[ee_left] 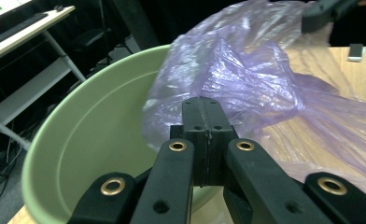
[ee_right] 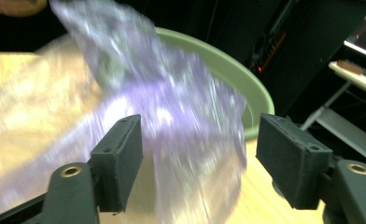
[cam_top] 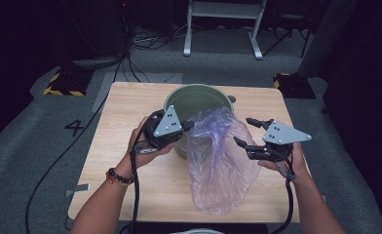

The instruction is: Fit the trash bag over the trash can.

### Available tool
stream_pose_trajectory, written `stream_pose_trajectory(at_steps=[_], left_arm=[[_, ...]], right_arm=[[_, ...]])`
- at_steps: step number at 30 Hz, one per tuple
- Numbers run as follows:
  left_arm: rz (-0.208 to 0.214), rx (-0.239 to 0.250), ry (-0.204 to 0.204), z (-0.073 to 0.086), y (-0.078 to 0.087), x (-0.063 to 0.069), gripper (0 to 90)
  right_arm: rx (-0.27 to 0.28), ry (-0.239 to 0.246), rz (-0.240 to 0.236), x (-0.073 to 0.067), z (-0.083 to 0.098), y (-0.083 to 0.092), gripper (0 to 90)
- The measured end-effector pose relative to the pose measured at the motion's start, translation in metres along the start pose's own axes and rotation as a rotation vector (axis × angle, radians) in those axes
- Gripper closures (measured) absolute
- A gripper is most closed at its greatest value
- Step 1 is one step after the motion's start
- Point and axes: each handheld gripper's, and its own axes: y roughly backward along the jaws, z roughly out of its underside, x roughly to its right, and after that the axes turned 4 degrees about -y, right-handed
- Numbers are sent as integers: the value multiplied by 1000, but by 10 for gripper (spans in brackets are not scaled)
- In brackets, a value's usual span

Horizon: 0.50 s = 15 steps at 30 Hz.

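Note:
A pale green bucket (cam_top: 199, 88) stands at the back middle of the wooden table (cam_top: 130, 109). A see-through purple plastic bag (cam_top: 218, 161) hangs from beside its rim and spreads down over the table toward me. My left gripper (cam_top: 189, 125) sits at the bucket's near rim, shut on the bag's upper edge; in the left gripper view its jaws (ee_left: 203, 109) are pressed together with the bag (ee_left: 237, 70) bunched at their tips over the bucket (ee_left: 97, 135). My right gripper (cam_top: 245, 131) stands open to the right of the bag; its pads (ee_right: 120, 158) touch nothing, with the bag (ee_right: 172, 107) and bucket rim (ee_right: 228, 60) beyond.
Grey carpet surrounds the table, with a "4" marked (cam_top: 74, 126) on the left. Yellow-and-black striped bases (cam_top: 65, 84) (cam_top: 289, 84) sit off the table's far corners. A white desk frame (cam_top: 223, 24) and cables lie behind. A tape strip (cam_top: 77, 189) sticks out at the table's left edge.

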Motion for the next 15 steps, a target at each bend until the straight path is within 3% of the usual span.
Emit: stream_pose_trajectory(at_steps=[2,5,6,8,9,15], left_arm=[[-14,-4,8,3,1,-4,900],[-29,0,30,9,4,-11,900],[-33,2,38,11,5,-14,900],[-43,4,51,14,6,-18,900],[-53,2,55,16,7,-20,900],[-59,17,103,27,12,-32,900]], right_arm=[[-9,1,3,0,4,-1,350],[-25,20,2,3,14,-1,554],[-43,33,22,5,19,-3,678],[-46,31,27,7,20,-4,724],[-48,26,37,11,23,-8,801],[-15,2,85,22,21,-14,843]])
